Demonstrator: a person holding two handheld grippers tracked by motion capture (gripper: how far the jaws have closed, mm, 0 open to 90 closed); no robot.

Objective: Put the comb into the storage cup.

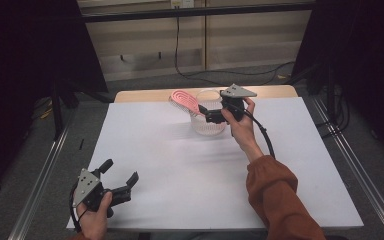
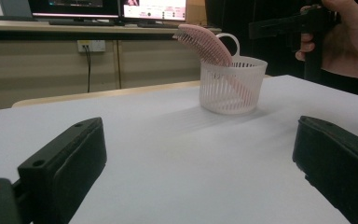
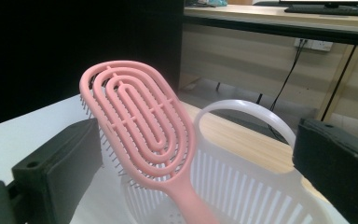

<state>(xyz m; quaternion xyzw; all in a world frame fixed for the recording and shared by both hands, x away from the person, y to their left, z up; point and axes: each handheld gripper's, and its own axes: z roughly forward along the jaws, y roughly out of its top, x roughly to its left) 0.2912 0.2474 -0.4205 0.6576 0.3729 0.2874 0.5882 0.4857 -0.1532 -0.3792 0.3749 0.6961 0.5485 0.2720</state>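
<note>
A pink hairbrush (image 1: 185,101) leans handle-down in a pale slatted basket (image 1: 209,125) at the far middle of the white table (image 1: 180,170); its oval head sticks out up and to the left. My right gripper (image 1: 205,115) is held at the basket's right side and stands open. In the right gripper view the brush (image 3: 135,126) rises between the wide-apart jaws, untouched, with the basket (image 3: 247,191) below it. My left gripper (image 1: 121,171) rests open and empty at the near left corner. From there the brush (image 2: 205,42) and the basket (image 2: 233,88) stand far ahead.
A strip of wooden tabletop (image 1: 145,95) shows behind the white sheet. Metal rails (image 1: 40,180) run along both sides of the table on the floor. A black cable (image 1: 177,45) hangs down the back wall. Dark curtains flank the space.
</note>
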